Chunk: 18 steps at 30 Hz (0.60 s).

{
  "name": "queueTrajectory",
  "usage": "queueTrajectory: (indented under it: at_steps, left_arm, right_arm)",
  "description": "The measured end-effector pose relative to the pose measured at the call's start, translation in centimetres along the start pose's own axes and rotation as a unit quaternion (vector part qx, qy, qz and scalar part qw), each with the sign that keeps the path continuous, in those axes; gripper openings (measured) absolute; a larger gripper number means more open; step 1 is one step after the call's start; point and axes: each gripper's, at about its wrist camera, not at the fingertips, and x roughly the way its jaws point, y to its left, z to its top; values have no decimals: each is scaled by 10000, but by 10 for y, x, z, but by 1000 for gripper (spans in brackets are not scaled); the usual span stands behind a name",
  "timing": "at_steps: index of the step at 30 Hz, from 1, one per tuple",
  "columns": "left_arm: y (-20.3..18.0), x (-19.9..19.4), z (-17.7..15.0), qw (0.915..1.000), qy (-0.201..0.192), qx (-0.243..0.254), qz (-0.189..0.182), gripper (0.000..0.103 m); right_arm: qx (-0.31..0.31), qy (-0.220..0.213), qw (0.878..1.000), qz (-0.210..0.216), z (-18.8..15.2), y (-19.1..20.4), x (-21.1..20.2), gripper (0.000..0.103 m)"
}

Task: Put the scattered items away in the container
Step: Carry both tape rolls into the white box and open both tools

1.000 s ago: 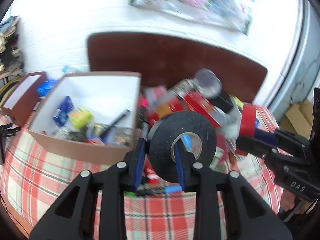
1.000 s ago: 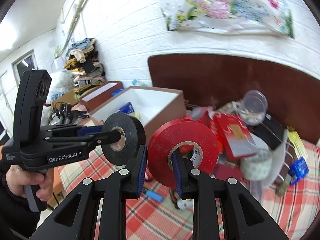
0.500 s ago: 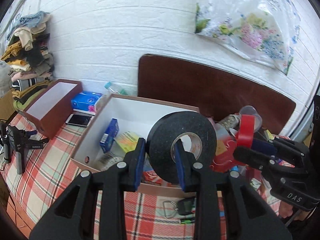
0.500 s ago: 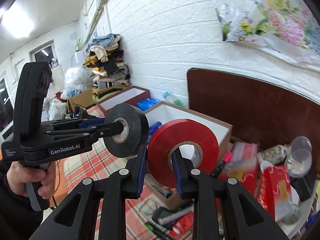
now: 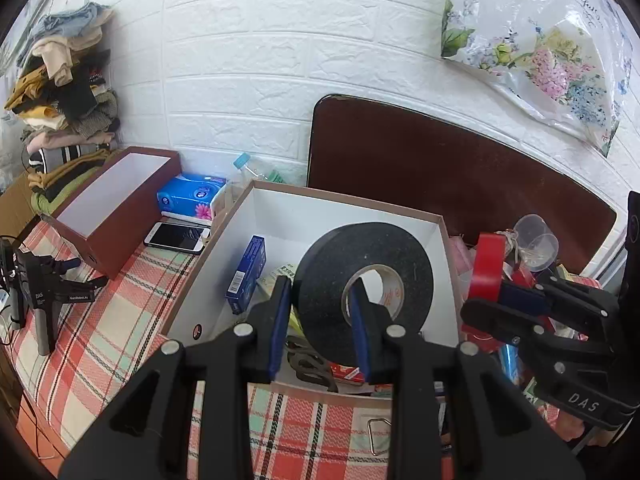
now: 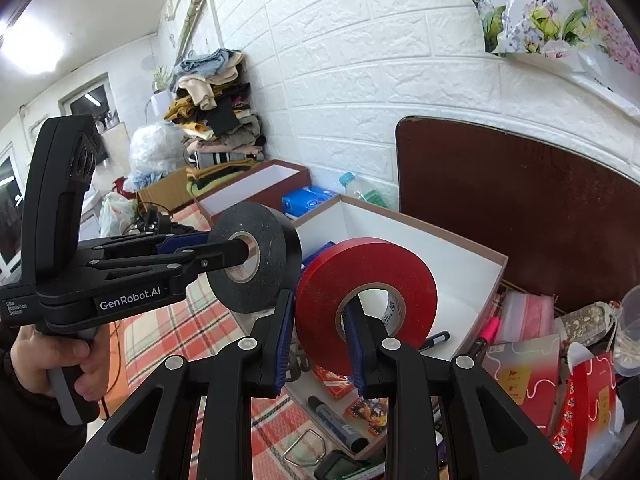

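My left gripper [image 5: 318, 320] is shut on a black tape roll [image 5: 384, 252], one finger through its core, held above the near part of the white-lined brown box [image 5: 340, 210]. My right gripper [image 6: 318, 340] is shut the same way on a red tape roll [image 6: 352, 272], just right of the black roll [image 6: 264, 252] and over the box [image 6: 440, 240]. The red roll shows edge-on in the left wrist view [image 5: 486, 264]. The box holds a blue packet [image 5: 248, 272], scissors [image 5: 308, 364] and other small items.
A scattered pile lies right of the box: red packets [image 6: 588, 396], a pink bag [image 6: 524, 312], a clear cup [image 5: 536, 240]. Markers [image 6: 336, 420] and a metal clip [image 6: 304, 448] lie on the checked cloth. A second brown box [image 5: 116, 200], phone [image 5: 176, 236] and tissue pack [image 5: 192, 196] sit left.
Both grippers have swung left and risen with their rolls, from over the scattered pile to above the box. Both stay shut on the tapes.
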Motion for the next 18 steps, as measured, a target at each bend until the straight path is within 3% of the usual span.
queueTrajectory:
  at_steps: [3, 4, 5, 6, 7, 10, 18]
  left_arm:
    - [2, 4, -1, 9999, 21, 45, 89, 29]
    - [1, 5, -3, 9998, 13, 116, 136, 34]
    - [0, 4, -4, 9997, -26, 163, 162, 44]
    - [-2, 2, -5, 9994, -110, 232, 211, 79]
    - [-4, -3, -5, 9988, -269, 296, 288, 103]
    - [-5, -18, -4, 9956, -690, 372, 522, 103]
    - [-7, -24, -6, 9970, -510, 337, 466, 103]
  right_arm:
    - [72, 20, 10000, -34, 1, -2, 7, 26]
    - [106, 57, 9999, -83, 0, -2, 9, 34]
    - [152, 106, 9997, -145, -1, -3, 12, 58]
    - [212, 108, 9996, -165, -2, -4, 13, 74]
    - [292, -7, 9994, -185, -3, -5, 11, 96]
    - [447, -500, 9976, -191, -2, -8, -6, 100]
    - [482, -441, 9974, -304, -4, -5, -22, 101]
